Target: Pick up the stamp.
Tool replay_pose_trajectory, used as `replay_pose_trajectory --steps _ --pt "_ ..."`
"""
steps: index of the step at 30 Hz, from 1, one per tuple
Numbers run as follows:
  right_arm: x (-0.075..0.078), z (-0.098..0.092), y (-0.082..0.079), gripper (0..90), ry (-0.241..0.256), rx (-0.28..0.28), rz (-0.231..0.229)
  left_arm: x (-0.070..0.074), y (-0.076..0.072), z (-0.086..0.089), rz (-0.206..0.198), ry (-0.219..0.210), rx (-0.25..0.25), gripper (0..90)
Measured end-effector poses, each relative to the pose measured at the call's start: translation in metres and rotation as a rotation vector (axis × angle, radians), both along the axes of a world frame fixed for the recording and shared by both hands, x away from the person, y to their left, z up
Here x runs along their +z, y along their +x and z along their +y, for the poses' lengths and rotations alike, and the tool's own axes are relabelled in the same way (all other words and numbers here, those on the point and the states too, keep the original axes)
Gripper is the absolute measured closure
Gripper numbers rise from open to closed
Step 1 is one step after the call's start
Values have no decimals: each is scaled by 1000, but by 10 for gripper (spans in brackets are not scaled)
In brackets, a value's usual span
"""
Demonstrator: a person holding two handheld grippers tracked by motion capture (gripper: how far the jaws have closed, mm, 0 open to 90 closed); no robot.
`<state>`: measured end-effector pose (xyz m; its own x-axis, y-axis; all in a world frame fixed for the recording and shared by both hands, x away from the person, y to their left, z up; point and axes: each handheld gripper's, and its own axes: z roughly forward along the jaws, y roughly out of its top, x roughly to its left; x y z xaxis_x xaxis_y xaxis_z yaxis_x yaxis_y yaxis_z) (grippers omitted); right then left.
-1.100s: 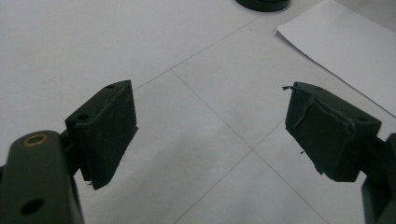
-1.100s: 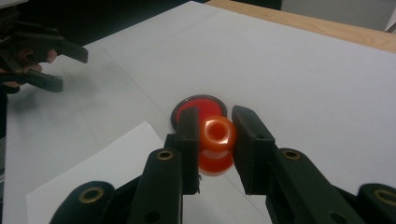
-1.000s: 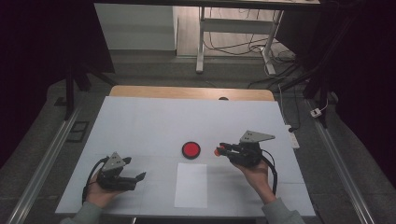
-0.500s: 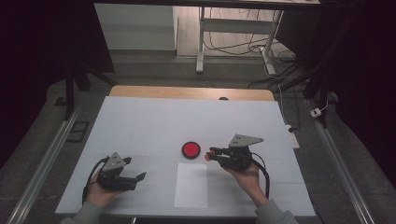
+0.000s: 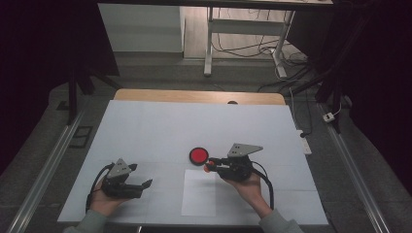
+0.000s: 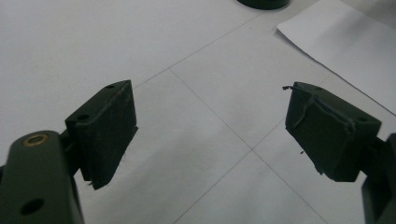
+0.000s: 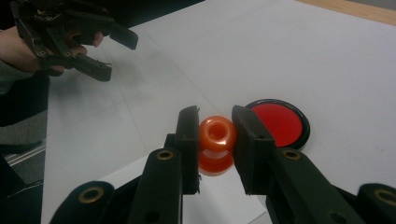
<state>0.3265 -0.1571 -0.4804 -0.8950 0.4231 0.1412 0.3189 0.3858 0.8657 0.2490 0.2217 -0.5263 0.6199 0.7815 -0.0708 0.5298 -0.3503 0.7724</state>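
My right gripper [image 5: 212, 165] [image 7: 215, 137] is shut on a small orange spool-shaped piece [image 7: 216, 144] [image 5: 210, 167], holding it just above the top edge of a white paper sheet [image 5: 199, 192]. A red disc with a black rim [image 5: 198, 155] [image 7: 280, 123] lies right beside it, a little farther out. At the left near the front edge, my left gripper [image 5: 145, 185] [image 6: 212, 130] rests open with nothing between its jaws; it appears far off in the right gripper view [image 7: 112, 51].
The white table top [image 5: 160, 126] has a wooden strip [image 5: 199, 96] along its far edge. A cable [image 5: 266, 182] trails from the right gripper. Metal rails [image 5: 46, 165] run along both sides, and a desk frame [image 5: 243, 43] stands on the floor beyond.
My right gripper has carried the orange piece leftward, from right of the red disc to just beside it. The left gripper has stayed put.
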Motion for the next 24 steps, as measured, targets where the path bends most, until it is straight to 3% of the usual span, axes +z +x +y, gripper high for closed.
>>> replay_pose_trajectory --steps 9,24 --pt "-2 11 -4 716 -3 28 -4 0 1 -1 1 2 -4 166" --pt "2 8 -4 716 10 18 -12 0 1 -2 -1 1 -9 166"
